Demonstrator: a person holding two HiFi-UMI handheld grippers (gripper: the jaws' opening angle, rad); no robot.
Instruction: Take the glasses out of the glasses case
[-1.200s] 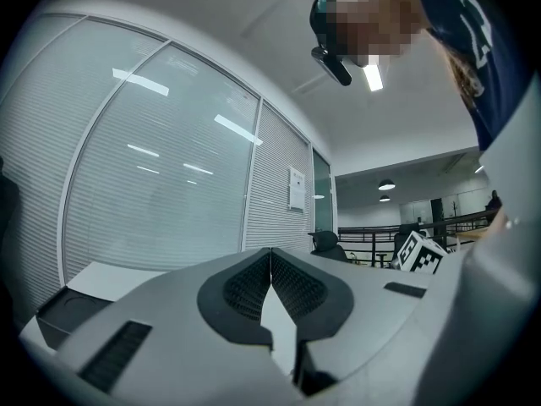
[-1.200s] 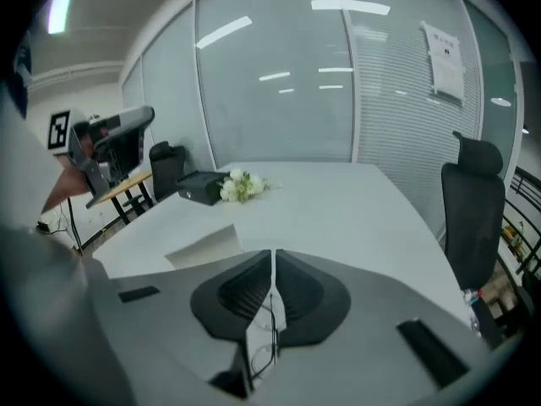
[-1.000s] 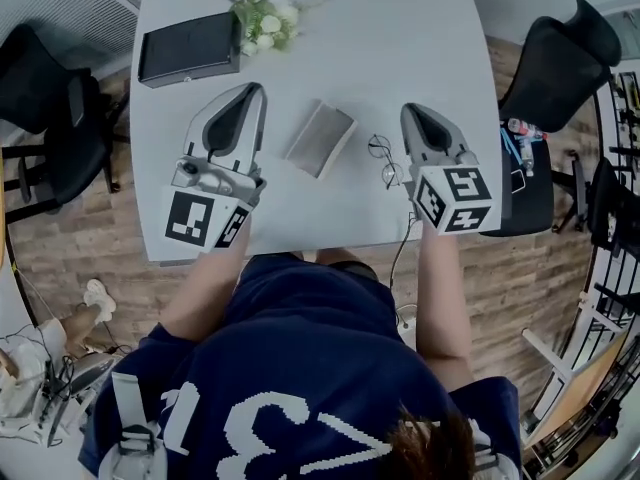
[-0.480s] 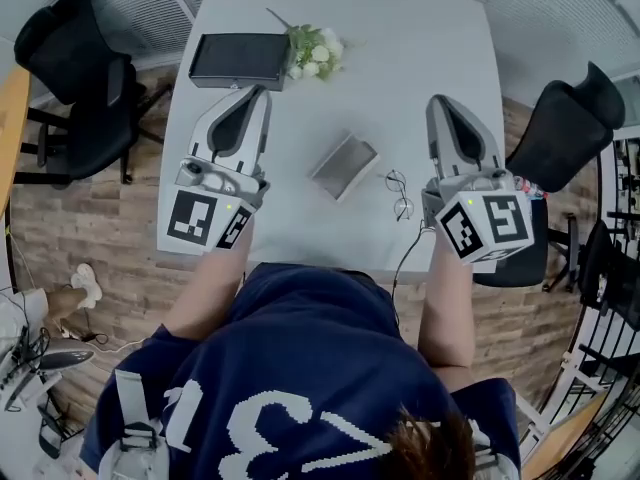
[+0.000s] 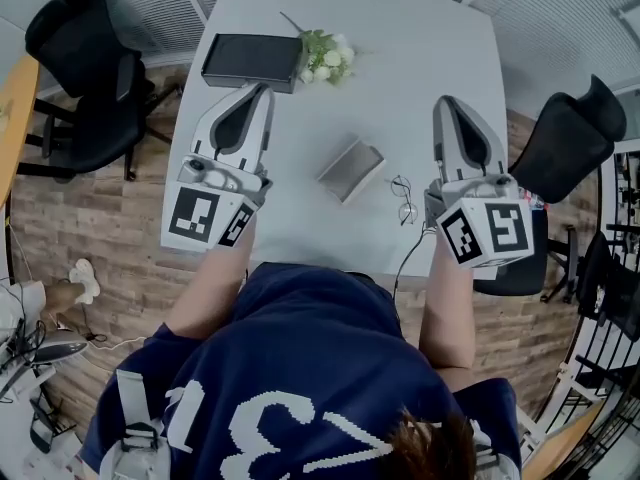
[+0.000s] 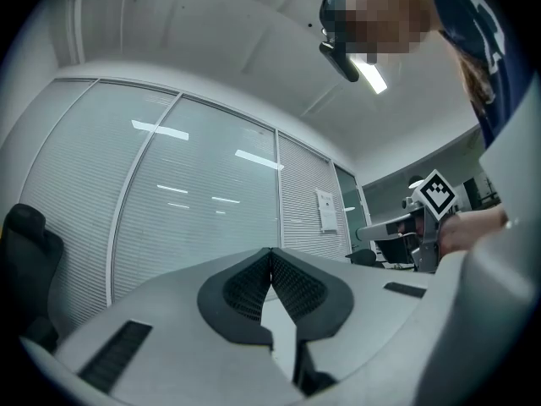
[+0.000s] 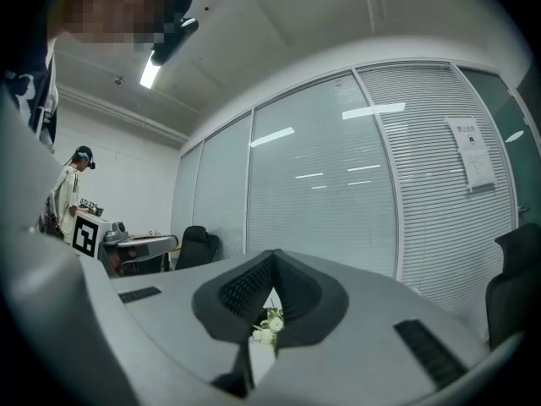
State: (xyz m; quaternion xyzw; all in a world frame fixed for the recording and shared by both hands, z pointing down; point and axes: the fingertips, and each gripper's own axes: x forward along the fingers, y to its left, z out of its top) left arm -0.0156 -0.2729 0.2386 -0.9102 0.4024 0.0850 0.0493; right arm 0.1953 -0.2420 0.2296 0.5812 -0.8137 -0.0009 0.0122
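You held the left gripper (image 5: 260,90) and right gripper (image 5: 447,103) pinched shut, empty; glasses (image 5: 403,200) lay right of the case (image 5: 351,170).

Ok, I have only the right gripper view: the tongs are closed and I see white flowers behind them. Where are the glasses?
Observer: The glasses lie on the white table, out of the case. In the head view they are just left of the right gripper.
Operator: And the case?
Observer: The grey case lies on the table left of the glasses, with a small gap between.
Operator: Does the left gripper hold something?
Observer: No. The left gripper has its tongs shut on nothing.
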